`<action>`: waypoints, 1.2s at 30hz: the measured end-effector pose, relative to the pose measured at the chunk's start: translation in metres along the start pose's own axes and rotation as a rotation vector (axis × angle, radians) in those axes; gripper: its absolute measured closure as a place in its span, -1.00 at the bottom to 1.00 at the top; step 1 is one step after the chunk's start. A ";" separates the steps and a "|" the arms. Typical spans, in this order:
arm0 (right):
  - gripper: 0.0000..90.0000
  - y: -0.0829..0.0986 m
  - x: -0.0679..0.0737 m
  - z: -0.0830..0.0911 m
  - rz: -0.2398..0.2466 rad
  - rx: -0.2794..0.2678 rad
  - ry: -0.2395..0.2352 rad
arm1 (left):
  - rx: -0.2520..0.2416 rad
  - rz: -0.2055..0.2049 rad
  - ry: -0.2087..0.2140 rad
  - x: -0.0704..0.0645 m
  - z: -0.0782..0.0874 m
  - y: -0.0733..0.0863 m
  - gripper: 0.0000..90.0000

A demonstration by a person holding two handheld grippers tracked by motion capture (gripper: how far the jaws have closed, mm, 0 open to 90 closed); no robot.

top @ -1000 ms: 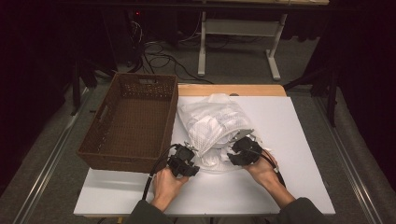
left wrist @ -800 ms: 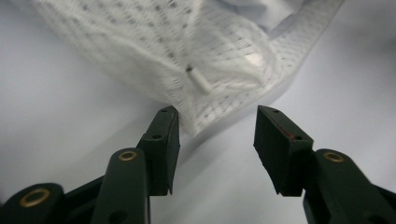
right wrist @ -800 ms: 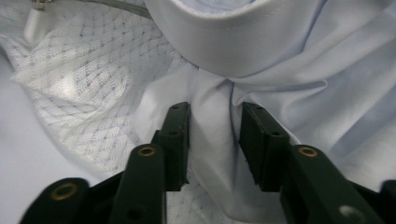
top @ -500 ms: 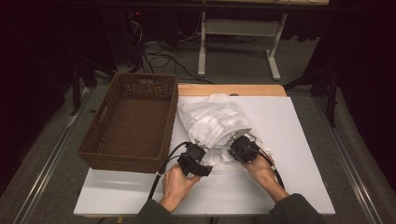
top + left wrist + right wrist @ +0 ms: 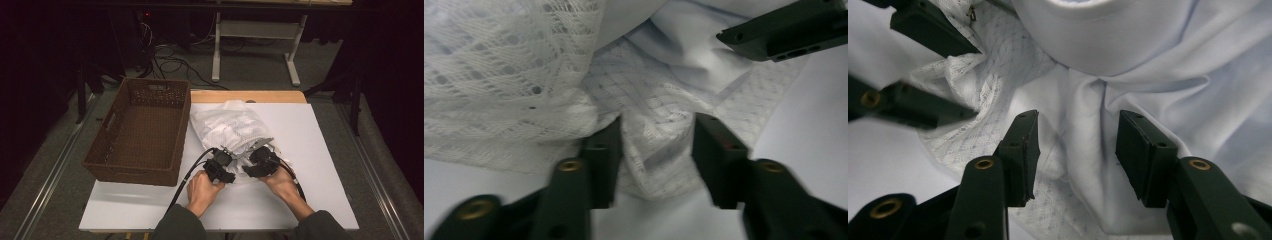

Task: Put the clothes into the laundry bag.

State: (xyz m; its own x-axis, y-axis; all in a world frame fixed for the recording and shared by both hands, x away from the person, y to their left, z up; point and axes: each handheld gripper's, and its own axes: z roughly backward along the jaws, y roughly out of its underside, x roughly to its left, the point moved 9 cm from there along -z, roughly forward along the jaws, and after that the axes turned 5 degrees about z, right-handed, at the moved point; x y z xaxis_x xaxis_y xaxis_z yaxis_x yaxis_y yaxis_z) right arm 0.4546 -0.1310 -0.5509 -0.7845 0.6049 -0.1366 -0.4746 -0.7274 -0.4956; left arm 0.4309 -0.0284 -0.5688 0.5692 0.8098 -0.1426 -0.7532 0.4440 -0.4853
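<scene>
A white mesh laundry bag (image 5: 231, 131) with a pale garment (image 5: 1148, 95) inside lies on the white bench (image 5: 320, 150), just right of the empty wicker basket (image 5: 142, 132), which sits at about 9 o'clock from it. Both grippers work at the bag's near end, at its 6 o'clock edge. The left gripper (image 5: 656, 150) has its fingers (image 5: 604, 150) parted around a fold of mesh, not yet pinching. The right gripper (image 5: 1075, 147) is likewise open, fingers (image 5: 1143, 150) straddling a ridge of the garment at the bag's mouth. The step looks like opening the bag to free the cloth. To do it well, close the left fingers on mesh alone, close the right on cloth only, then draw them apart slowly.
</scene>
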 end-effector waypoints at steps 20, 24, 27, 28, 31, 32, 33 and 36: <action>0.96 -0.031 0.010 0.012 0.068 -0.044 0.031 | 0.008 -0.106 0.028 0.008 0.044 0.026 0.93; 0.96 -0.049 0.014 0.002 0.099 -0.038 0.049 | -0.003 -0.097 0.040 0.013 0.050 0.035 0.94; 0.96 -0.059 0.015 -0.012 0.120 -0.016 0.060 | -0.010 -0.061 0.060 0.020 0.049 0.045 0.94; 0.96 -0.062 0.014 -0.017 0.122 0.002 0.072 | -0.002 -0.061 0.061 0.023 0.049 0.047 0.94; 0.96 -0.069 0.009 -0.032 0.117 0.015 0.094 | -0.016 -0.045 0.068 0.029 0.055 0.048 0.94; 0.96 -0.070 0.007 -0.035 0.112 0.016 0.098 | -0.022 -0.038 0.068 0.030 0.057 0.048 0.95; 0.95 -0.071 0.004 -0.039 0.107 0.016 0.105 | -0.016 -0.046 0.060 0.032 0.058 0.049 0.95; 0.95 -0.073 -0.007 -0.048 0.067 0.042 0.137 | -0.005 -0.060 0.033 0.039 0.060 0.051 0.95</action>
State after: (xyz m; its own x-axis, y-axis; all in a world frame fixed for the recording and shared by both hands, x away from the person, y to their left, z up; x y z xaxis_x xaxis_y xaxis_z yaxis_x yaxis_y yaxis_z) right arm 0.5141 -0.0667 -0.5549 -0.7544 0.5910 -0.2858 -0.4415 -0.7789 -0.4453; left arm 0.3945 0.0488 -0.5470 0.6236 0.7688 -0.1414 -0.7161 0.4893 -0.4977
